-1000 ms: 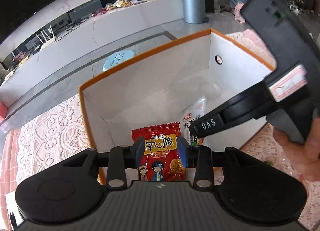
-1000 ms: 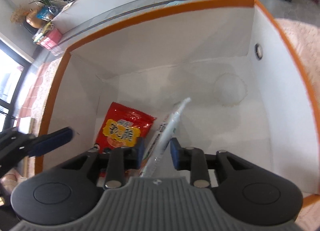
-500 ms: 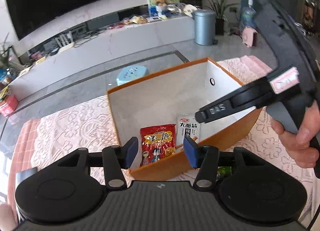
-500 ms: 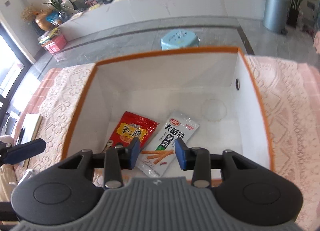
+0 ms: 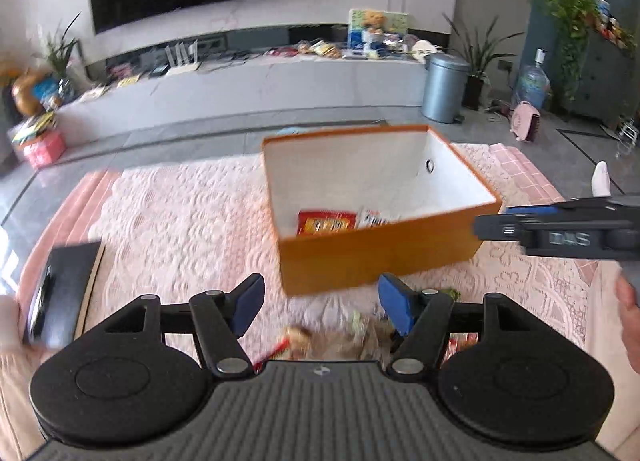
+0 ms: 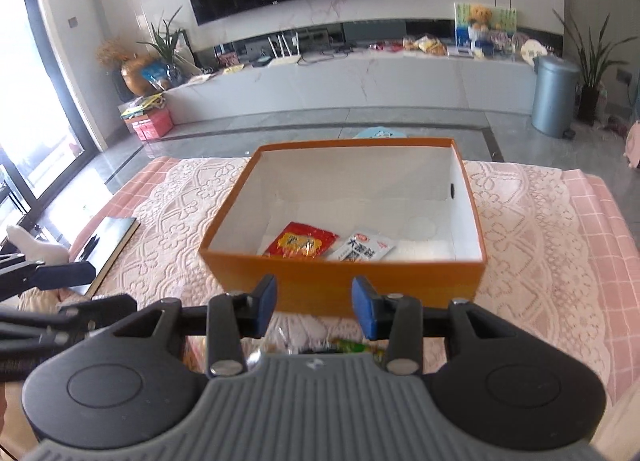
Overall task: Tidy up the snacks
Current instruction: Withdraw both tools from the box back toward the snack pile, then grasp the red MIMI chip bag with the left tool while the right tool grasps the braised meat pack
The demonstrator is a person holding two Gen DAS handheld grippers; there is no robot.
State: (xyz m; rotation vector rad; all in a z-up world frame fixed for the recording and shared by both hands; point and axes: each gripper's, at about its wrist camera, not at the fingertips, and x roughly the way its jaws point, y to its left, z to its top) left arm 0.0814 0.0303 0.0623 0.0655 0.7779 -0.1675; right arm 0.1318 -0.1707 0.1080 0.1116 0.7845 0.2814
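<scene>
Inside the box (image 6: 464,201) we see red pack (image 6: 302,245) beside white pack (image 6: 364,249); left gripper (image 5: 320,307), just opening, and right gripper (image 6: 314,303) both gape empty.

Left wrist view is pretty smeary, so the loose snacks (image 5: 336,335) on the lace cloth right in front of the camera are just colored blobs, half tucked under the housing. The box (image 5: 380,257) front wall hides the lower half of the red packet (image 5: 326,222) and most of the white packet (image 5: 370,217); print on both is unreadable. The black notebook (image 5: 66,289) is blurred. A hand (image 5: 630,325) gets cut off at the right edge.
</scene>
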